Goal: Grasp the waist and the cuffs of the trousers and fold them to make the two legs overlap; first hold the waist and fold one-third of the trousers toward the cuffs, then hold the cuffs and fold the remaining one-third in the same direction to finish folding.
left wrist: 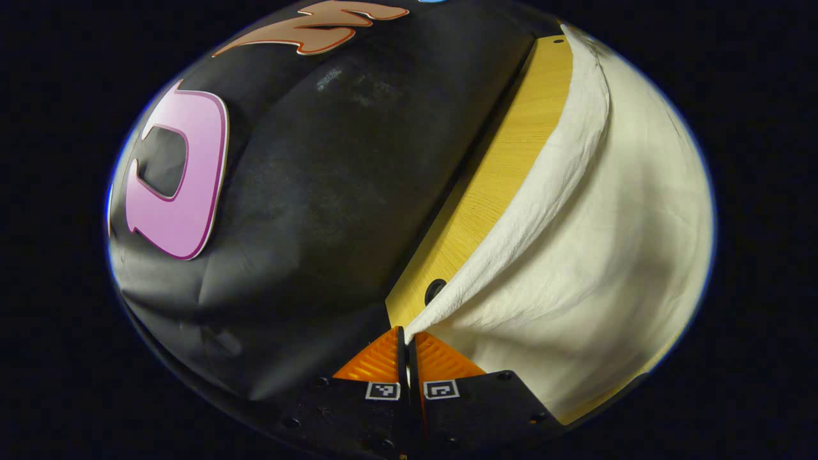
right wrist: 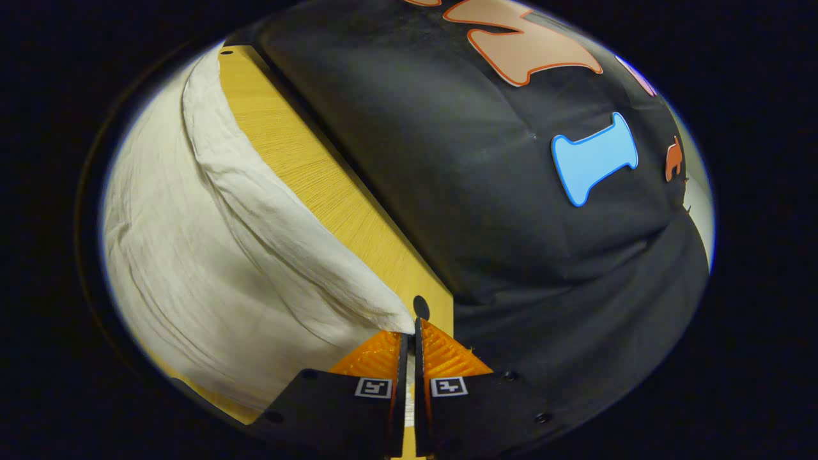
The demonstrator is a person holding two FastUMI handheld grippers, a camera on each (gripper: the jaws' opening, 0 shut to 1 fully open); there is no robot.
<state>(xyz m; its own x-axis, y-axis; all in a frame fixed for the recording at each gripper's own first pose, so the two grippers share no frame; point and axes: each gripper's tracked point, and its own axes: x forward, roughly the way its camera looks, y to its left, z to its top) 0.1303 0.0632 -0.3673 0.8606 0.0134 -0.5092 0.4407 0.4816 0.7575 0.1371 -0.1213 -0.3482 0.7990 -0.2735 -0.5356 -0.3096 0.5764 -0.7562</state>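
Cream-white trousers lie spread over a wooden table. In the left gripper view, my left gripper is shut on a corner of the trousers, and the cloth stretches up and away from its fingertips as a raised fold. In the right gripper view, the trousers fill the left side, and my right gripper is shut on another corner of the cloth beside the table edge. Both pinched corners are lifted off the tabletop. I cannot tell which end of the trousers is held.
The black booth wall hangs close behind the table's far edge, also seen as the wall in the right gripper view. A small dark hole sits in the tabletop near the left gripper, and another hole near the right.
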